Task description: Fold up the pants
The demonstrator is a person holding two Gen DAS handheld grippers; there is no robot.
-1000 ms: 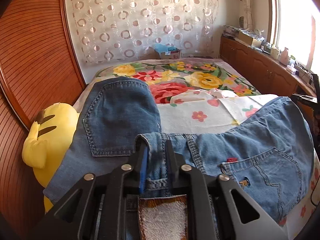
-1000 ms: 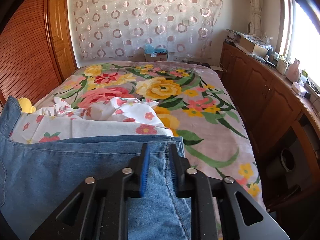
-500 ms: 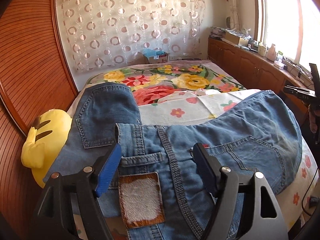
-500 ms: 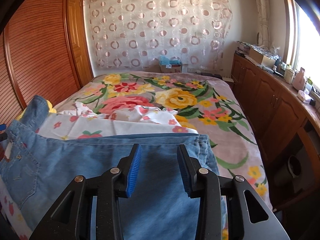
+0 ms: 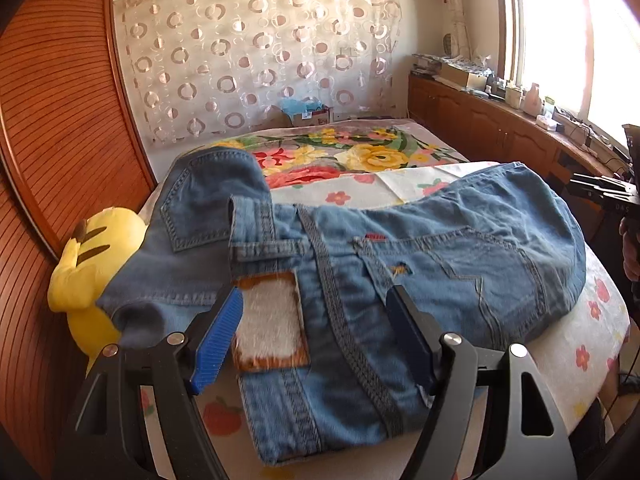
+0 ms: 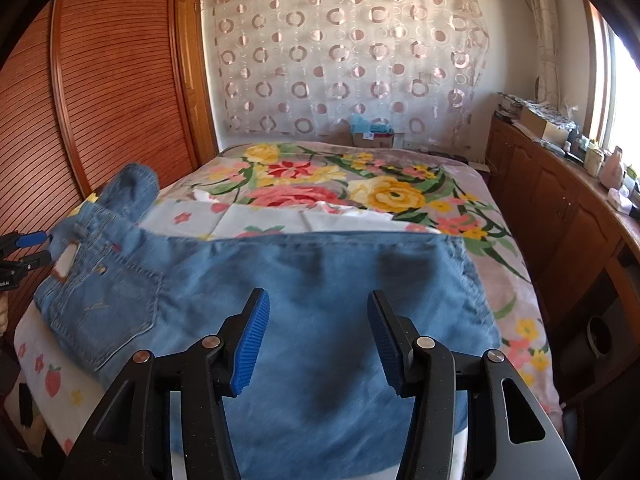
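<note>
Blue jeans [image 5: 420,248] lie folded across the near end of the bed, back pockets up, with a white waistband patch [image 5: 270,322] showing. My left gripper [image 5: 316,334] is open and empty just above the waistband end. My right gripper [image 6: 316,340] is open and empty above the leg end of the jeans [image 6: 320,312]. The left gripper also shows at the left edge of the right wrist view [image 6: 24,248], and the right gripper at the right edge of the left wrist view [image 5: 600,192].
A yellow plush toy [image 5: 92,276] lies partly under the jeans at the bed's left edge. A floral blanket [image 6: 360,188] and a white flowered sheet [image 5: 380,192] cover the bed. A wooden wardrobe [image 6: 100,100] stands left, low cabinets [image 6: 560,208] right.
Both grippers opened and let go of the jeans, then drew back and up. The jeans now rest on the bed.
</note>
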